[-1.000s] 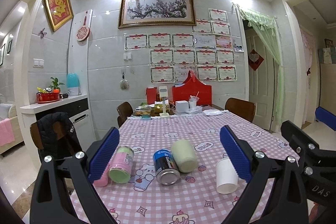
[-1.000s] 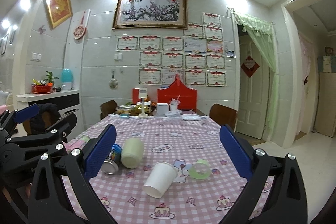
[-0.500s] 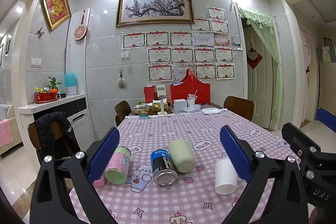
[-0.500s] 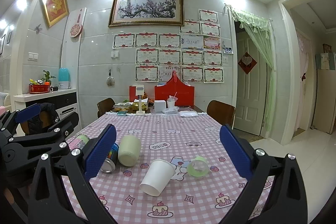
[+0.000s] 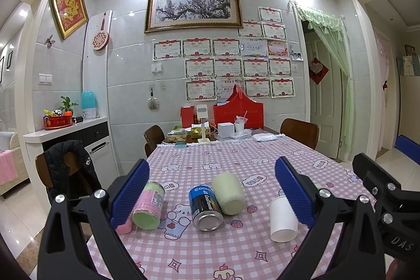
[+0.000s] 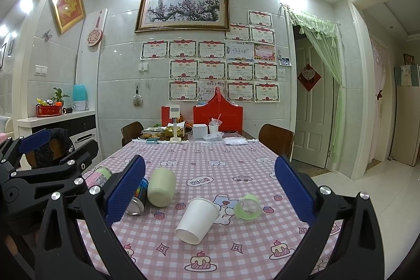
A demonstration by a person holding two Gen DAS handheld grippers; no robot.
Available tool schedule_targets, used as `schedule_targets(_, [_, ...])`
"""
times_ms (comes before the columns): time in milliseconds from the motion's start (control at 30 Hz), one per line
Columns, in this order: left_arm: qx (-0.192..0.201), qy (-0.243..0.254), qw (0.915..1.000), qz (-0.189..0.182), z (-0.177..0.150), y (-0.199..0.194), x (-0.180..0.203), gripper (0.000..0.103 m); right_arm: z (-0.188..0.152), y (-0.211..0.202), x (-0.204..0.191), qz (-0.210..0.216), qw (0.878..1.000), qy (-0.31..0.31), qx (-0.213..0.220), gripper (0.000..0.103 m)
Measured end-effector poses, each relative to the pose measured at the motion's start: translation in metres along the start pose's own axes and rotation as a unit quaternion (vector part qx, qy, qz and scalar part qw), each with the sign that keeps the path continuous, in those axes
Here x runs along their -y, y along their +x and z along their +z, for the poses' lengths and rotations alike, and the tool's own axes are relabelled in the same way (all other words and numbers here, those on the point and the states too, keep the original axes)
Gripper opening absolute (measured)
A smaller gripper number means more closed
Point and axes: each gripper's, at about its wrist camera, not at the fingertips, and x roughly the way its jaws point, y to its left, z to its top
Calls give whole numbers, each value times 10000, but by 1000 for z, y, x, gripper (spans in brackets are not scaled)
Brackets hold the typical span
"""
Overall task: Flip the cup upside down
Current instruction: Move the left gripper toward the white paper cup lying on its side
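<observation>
A white paper cup point(image 6: 197, 220) lies on its side on the pink checked tablecloth, its bottom toward me; it also shows in the left wrist view point(image 5: 283, 221), partly behind the right finger. My right gripper point(image 6: 210, 190) is open and empty, hovering above and short of the cup. My left gripper point(image 5: 211, 192) is open and empty, over a blue can point(image 5: 205, 207) and a pale green cup point(image 5: 228, 193) lying on their sides.
A pink-and-green tin point(image 5: 149, 205) lies at the left and a green tape roll point(image 6: 247, 207) right of the paper cup. Boxes, a red bag point(image 6: 218, 115) and dishes crowd the far table end. Chairs point(image 6: 275, 142) stand around the table.
Both grippers have drifted slightly back and up; the objects sit a little lower and nearer in both views. Nothing on the table has moved.
</observation>
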Motion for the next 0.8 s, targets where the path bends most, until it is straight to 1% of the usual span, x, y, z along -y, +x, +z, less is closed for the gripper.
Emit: schedule_targets(800, [-116, 85, 9999, -4, -7, 9, 5, 95, -4, 5, 0, -13, 10000, 18, -80, 95])
